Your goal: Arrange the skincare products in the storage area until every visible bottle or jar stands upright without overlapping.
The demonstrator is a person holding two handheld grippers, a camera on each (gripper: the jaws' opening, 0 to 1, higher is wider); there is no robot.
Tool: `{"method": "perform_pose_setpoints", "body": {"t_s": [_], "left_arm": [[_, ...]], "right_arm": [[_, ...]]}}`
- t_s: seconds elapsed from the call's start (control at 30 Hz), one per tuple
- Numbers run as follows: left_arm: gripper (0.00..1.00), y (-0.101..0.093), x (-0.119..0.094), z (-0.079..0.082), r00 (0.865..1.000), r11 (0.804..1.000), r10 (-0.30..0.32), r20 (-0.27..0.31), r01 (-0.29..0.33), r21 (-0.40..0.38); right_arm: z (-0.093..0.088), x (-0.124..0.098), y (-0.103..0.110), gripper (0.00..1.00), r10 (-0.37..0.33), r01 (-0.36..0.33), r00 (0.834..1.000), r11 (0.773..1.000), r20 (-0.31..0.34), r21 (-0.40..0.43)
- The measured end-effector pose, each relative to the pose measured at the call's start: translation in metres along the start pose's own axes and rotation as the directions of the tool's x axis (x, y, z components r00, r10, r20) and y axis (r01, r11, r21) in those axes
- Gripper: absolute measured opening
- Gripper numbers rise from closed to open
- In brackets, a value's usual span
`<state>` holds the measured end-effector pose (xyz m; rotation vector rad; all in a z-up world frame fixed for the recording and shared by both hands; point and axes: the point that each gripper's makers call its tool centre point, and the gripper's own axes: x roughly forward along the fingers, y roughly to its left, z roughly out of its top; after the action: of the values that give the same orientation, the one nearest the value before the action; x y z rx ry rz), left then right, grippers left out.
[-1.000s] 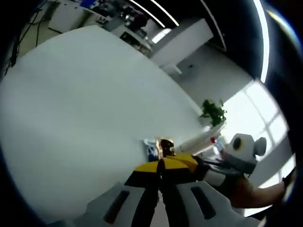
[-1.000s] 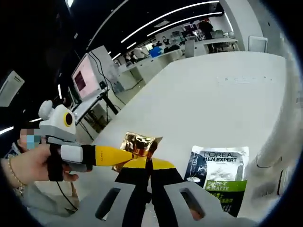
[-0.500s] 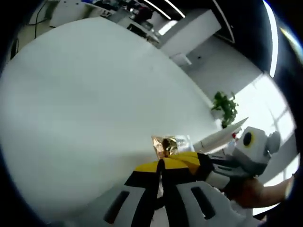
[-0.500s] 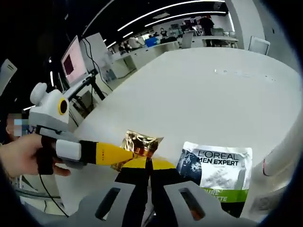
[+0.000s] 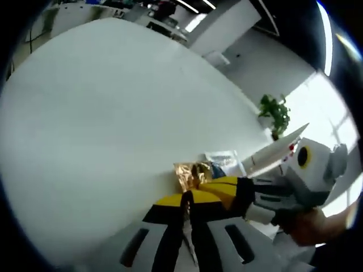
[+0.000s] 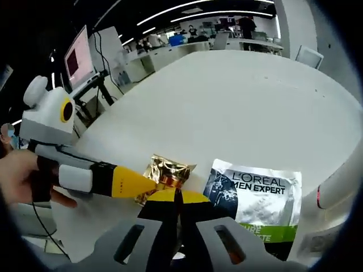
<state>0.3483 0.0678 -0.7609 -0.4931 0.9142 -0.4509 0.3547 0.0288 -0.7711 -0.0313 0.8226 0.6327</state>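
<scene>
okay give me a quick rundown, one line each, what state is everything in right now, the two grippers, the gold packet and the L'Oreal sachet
Left gripper: shut on the gold packet.
Right gripper: shut on the gold packet.
Gold packet: crinkled, pinched by both grippers.
L'Oreal Men Expert sachet: flat on the white table, label up, not gripped.

In the left gripper view, the left gripper has yellow jaw tips over black jaw bodies, each set in a pale grey mount with a dark oblong slot. The right gripper has the same yellow tip, then a black band and white segments running back to a grey-white housing.

In the right gripper view, the right gripper shows yellow tips, black bodies and grey slotted mounts. The left gripper has a yellow jaw, black collar, white block and rounded white housing, with a hand around its black grip.
</scene>
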Motion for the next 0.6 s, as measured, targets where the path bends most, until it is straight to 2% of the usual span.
{"method": "perform_pose_setpoints", "body": {"t_s": [0.1,0.2,0.3,0.4,0.47,0.5,0.53,0.6], "left_arm": [[0.0,0.007,-0.001,0.0,1.0,0.999,0.015,-0.006,-0.015,0.031],[0.06,0.014,-0.007,0.0,0.997,0.991,0.076,-0.012,-0.074,0.112],[0.04,0.019,-0.023,0.008,0.989,0.969,0.146,0.028,-0.148,0.196],[0.03,0.008,-0.027,0.017,0.991,0.938,0.108,0.082,-0.129,0.322],[0.06,-0.009,-0.023,0.017,0.993,0.88,0.08,0.085,-0.111,0.461],[0.09,-0.015,-0.017,0.016,0.995,0.838,0.063,0.077,-0.095,0.537],[0.11,-0.019,-0.013,0.015,0.996,0.813,0.059,0.064,-0.085,0.576],[0.12,-0.026,-0.004,0.01,0.995,0.747,0.091,0.032,-0.089,0.659]], "right_arm": [[0.001,0.0,-0.001,0.01,-0.003,0.003,1.0,1.0,0.0,0.005],[0.001,0.0,-0.002,0.01,-0.002,0.002,1.0,1.0,-0.001,0.01],[0.001,0.001,-0.002,0.01,-0.003,0.003,1.0,1.0,0.003,0.019],[0.002,0.001,-0.002,0.01,-0.009,0.008,1.0,1.0,0.005,0.024],[0.002,0.001,-0.002,0.01,-0.006,0.006,1.0,1.0,0.008,0.03],[0.002,0.002,-0.002,0.01,-0.005,0.004,1.0,1.0,0.009,0.03],[0.003,0.001,-0.002,0.01,-0.004,0.004,1.0,1.0,0.008,0.029],[0.003,0.002,-0.002,0.01,-0.003,0.002,1.0,1.0,0.008,0.027]]}}
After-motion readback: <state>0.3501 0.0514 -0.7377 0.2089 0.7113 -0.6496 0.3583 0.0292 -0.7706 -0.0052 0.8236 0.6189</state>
